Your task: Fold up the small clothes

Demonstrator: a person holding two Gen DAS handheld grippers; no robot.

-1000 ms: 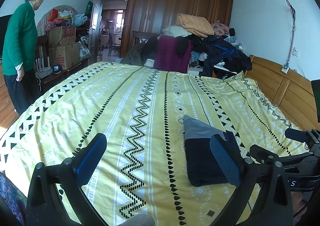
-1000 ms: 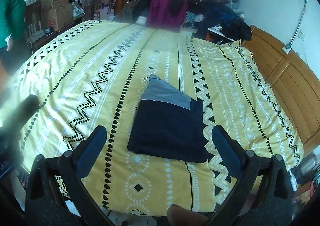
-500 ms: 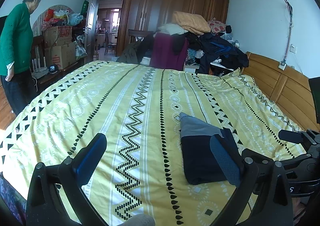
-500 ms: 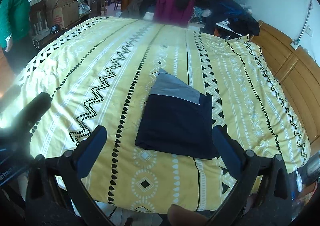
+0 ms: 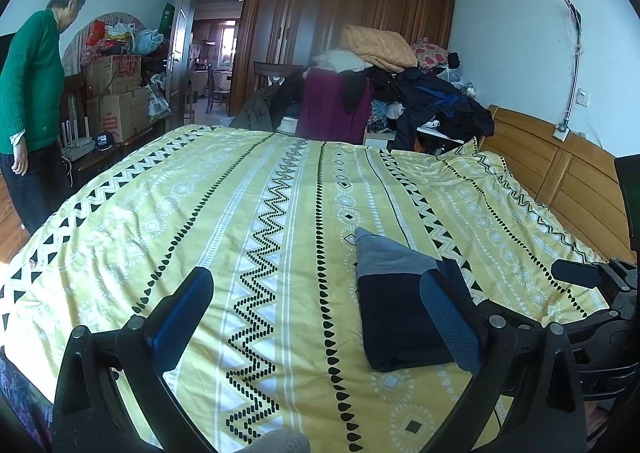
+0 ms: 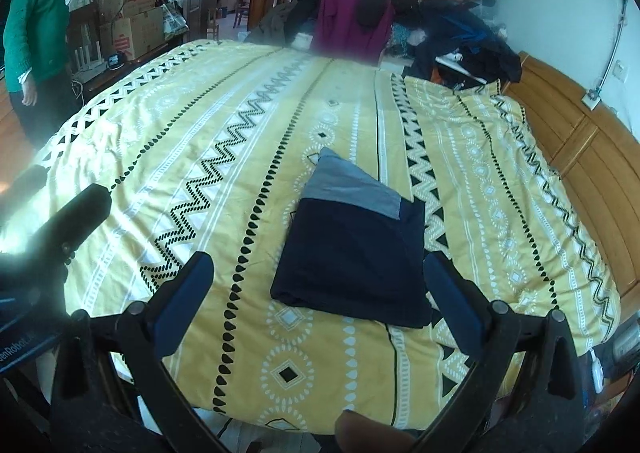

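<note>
left wrist view: right finger (image 5: pixel 450 323) covers the near right corner of the folded garment (image 5: pixel 400 317); standing person (image 5: pixel 30 93) cut off at left edge. right wrist view: left edge blown out by glare, other gripper (image 6: pixel 60 229) there is blurred

Left gripper (image 5: pixel 316 317): black frame, blue textured pads, silver screws.
Right gripper (image 6: pixel 318 299): black frame, dark blue pads, silver screws at finger bases.
</note>
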